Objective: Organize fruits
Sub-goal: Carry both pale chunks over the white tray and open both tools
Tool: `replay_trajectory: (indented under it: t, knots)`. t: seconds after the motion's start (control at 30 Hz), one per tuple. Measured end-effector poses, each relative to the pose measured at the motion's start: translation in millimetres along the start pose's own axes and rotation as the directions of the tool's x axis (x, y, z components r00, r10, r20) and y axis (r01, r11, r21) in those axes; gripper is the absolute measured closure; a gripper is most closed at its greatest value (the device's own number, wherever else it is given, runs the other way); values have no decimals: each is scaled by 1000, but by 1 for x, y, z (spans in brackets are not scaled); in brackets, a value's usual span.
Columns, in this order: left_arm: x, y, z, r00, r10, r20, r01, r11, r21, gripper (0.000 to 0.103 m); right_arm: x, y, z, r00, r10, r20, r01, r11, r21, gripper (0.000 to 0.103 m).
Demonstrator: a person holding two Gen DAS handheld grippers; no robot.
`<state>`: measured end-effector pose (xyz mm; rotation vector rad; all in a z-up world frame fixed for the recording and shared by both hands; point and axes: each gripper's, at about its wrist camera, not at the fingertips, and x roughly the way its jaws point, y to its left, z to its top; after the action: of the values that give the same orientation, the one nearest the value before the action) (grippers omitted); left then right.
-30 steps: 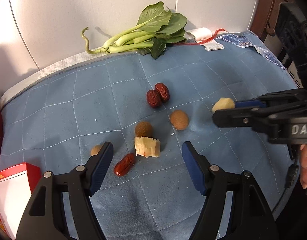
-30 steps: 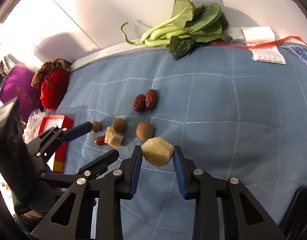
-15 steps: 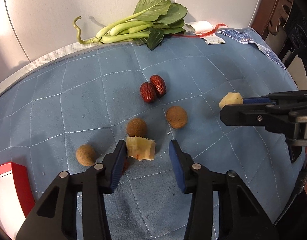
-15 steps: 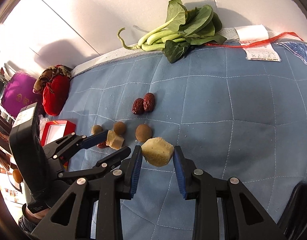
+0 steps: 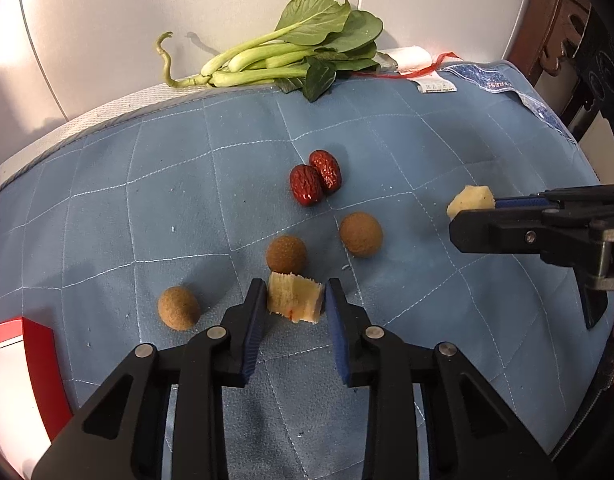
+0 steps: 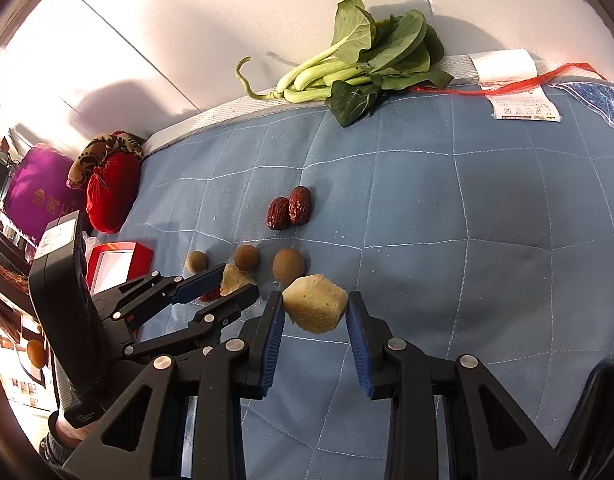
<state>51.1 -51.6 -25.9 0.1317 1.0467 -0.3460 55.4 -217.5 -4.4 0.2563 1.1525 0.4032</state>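
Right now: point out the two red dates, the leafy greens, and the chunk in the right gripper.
red dates [image 5: 315, 182], left wrist view, where the pair touch.
leafy greens [image 5: 327, 24], left wrist view, on the big top leaf.
chunk [image 6: 315, 303], right wrist view, on its front face.

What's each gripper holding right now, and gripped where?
The right gripper holds a pale fruit chunk by its two opposite sides. The left gripper is clamped across the sides of a fibrous yellow chunk on the blue quilt.

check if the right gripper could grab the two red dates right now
Probably not: the right gripper is already shut on a pale fruit chunk. The path to the dates looks open, but it must set that down first.
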Motion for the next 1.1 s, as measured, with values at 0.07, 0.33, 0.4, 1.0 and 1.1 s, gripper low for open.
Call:
replay_trajectory:
  t: [0.07, 0.33, 0.4, 1.0, 1.1]
  knots:
    - [-2, 1, 0, 1000, -2, 6, 3, 1000, -22, 76, 0, 1, -1, 1000, 3, 0, -3, 1000, 0, 71]
    - [-30, 10, -4, 997, 19, 71, -13, 997, -77, 76, -5, 8, -1, 999, 27, 26, -27, 999, -26, 71]
    - [-44, 12, -8, 995, 29, 95, -20, 996, -87, 76, -8, 14, -1, 999, 38, 39, -36, 998, -46, 71]
    - [-177, 120, -90, 849, 501, 166, -416, 829, -373, 76, 3, 174, -42, 942, 334, 40, -289, 865, -410, 71]
    - [-185, 131, -101, 815, 561, 147, -473, 790, -391, 76, 9, 206, -58, 928, 373, 8, -324, 818, -476, 71]
